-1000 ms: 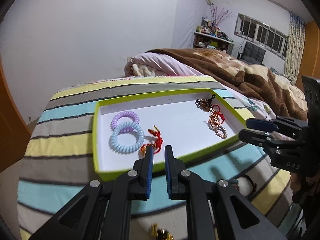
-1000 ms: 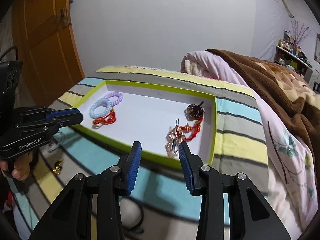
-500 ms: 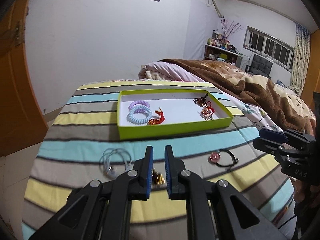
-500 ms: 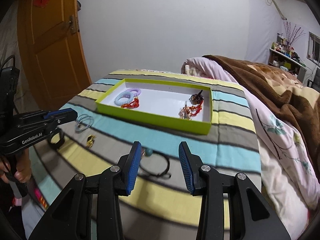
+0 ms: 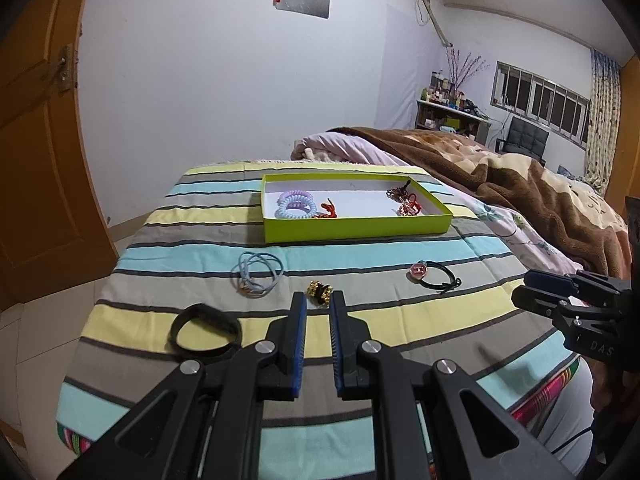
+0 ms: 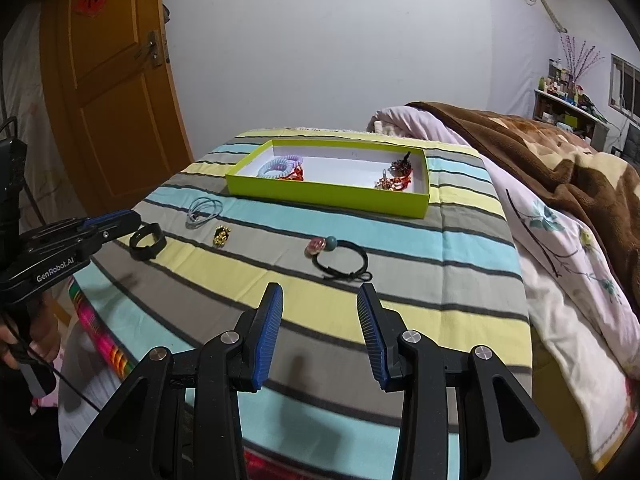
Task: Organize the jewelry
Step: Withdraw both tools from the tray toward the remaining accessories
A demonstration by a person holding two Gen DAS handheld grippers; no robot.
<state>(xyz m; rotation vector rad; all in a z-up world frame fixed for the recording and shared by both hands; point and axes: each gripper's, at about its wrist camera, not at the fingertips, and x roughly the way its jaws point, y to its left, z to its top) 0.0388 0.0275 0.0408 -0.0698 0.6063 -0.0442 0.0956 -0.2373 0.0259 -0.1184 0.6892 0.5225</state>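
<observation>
At the near edge of the bed, both my tools have pulled back from the green tray; a second ago they hung right over its near wall, and now the whole striped blanket (image 5: 360, 256) lies open in front of me. To me that means the last drop-off is done and I'm lining up for the next loose piece.

My left tool (image 5: 317, 308) is empty, its jaws nearly closed with only a narrow gap and nothing between them. My right tool (image 6: 319, 300) is spread wide, also empty.

Nearest on the left lies a black band (image 5: 206, 331), a flat closed loop. Just beyond my left tool's tips sits a small gold and black trinket (image 5: 319, 293), too small to make out further. Left of it and a little farther is a bundle of thin pale-blue hair ties (image 5: 258, 274), loosely tangled. Over on the right lies a black hair tie with a pink charm (image 5: 434, 275) and a teal bead beside it. All four are still outside the tray.

Farther off stands the green tray (image 5: 356, 229), white inside. Its left end holds the lilac and blue spiral hair ties (image 5: 294, 205) with a red knotted piece (image 5: 327, 211) touching them; its right end holds a cluster of red and gold jewelry (image 5: 406, 202).
</observation>
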